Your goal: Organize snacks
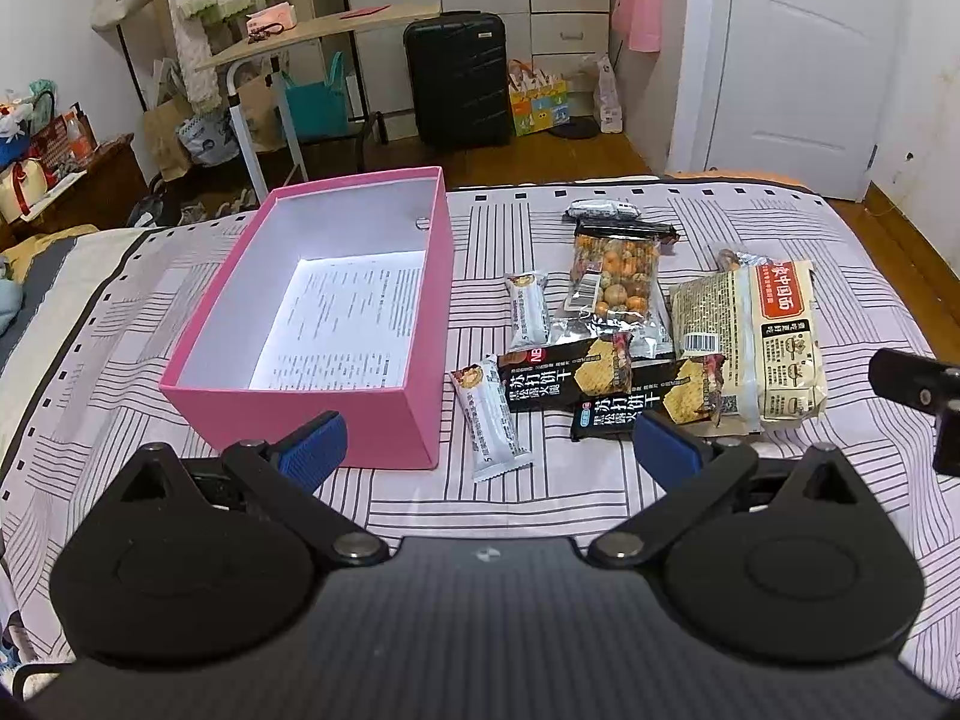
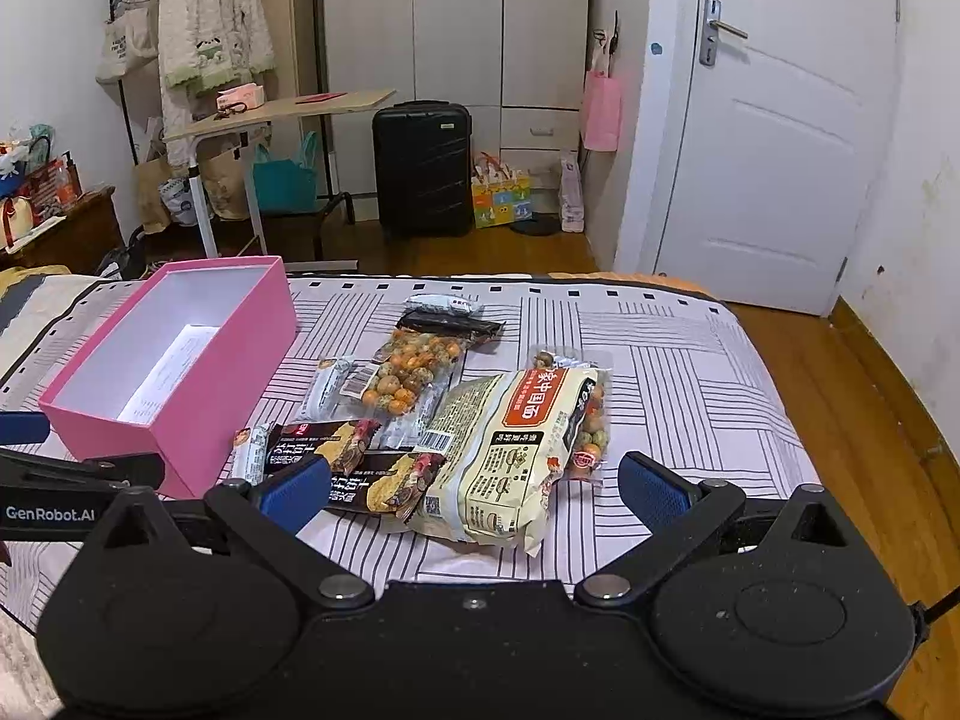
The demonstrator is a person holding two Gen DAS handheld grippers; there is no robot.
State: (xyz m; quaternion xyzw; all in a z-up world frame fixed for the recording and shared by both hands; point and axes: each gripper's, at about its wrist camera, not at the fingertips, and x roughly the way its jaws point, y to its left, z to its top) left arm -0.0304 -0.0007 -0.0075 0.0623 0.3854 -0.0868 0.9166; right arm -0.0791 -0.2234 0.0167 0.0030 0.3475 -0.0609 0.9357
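Note:
An open pink box (image 1: 312,414) (image 2: 174,450) with a printed sheet inside sits on the striped bed cover. Right of it lies a pile of snacks: two white bars (image 1: 489,423), two black cracker packs (image 1: 564,375) (image 2: 384,480), a clear bag of coated nuts (image 1: 615,276) (image 2: 411,375), a big cream noodle pack (image 1: 756,342) (image 2: 510,450). My left gripper (image 1: 489,450) is open and empty, above the near white bar. My right gripper (image 2: 474,489) is open and empty, in front of the noodle pack.
The bed's far edge runs behind the snacks; beyond it are wooden floor, a black suitcase (image 1: 459,81), a side table (image 1: 312,36) and a white door (image 2: 774,132). The left gripper's body (image 2: 60,480) shows at the right view's left edge.

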